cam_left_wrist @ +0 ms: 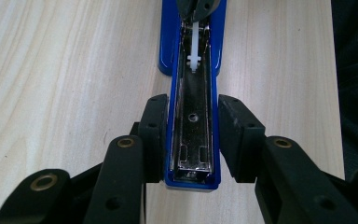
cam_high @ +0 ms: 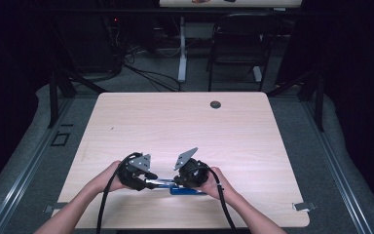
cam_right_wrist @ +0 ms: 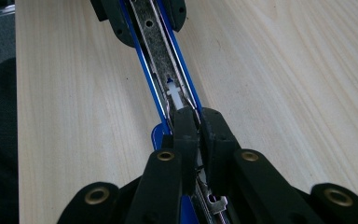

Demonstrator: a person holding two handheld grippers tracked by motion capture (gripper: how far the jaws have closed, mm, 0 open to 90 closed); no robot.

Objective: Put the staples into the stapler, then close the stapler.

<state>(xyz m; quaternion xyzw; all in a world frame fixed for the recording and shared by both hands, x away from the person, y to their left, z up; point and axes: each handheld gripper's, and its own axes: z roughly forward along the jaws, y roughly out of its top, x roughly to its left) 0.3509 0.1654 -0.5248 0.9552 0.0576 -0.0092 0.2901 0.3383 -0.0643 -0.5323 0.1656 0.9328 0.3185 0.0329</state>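
Note:
A blue stapler (cam_high: 187, 191) lies opened out near the table's front edge, its metal staple channel (cam_left_wrist: 193, 116) facing up. My left gripper (cam_left_wrist: 193, 140) is shut on the channel's end, one pad against each blue side. In the high view the left gripper (cam_high: 151, 181) and the right gripper (cam_high: 175, 181) point at each other along the stapler. My right gripper (cam_right_wrist: 199, 126) has its jaws almost together, pinched on the white plastic pusher strip (cam_right_wrist: 175, 93) that runs in the channel. The same strip (cam_left_wrist: 193, 51) leads up to the right gripper's tips in the left gripper view.
The wooden table (cam_high: 175, 122) has a round cable hole (cam_high: 215, 104) at its far edge. Both forearms come in over the front edge. Beyond the table stand a black chair (cam_high: 238, 44) and a white desk leg (cam_high: 181, 48) among floor cables.

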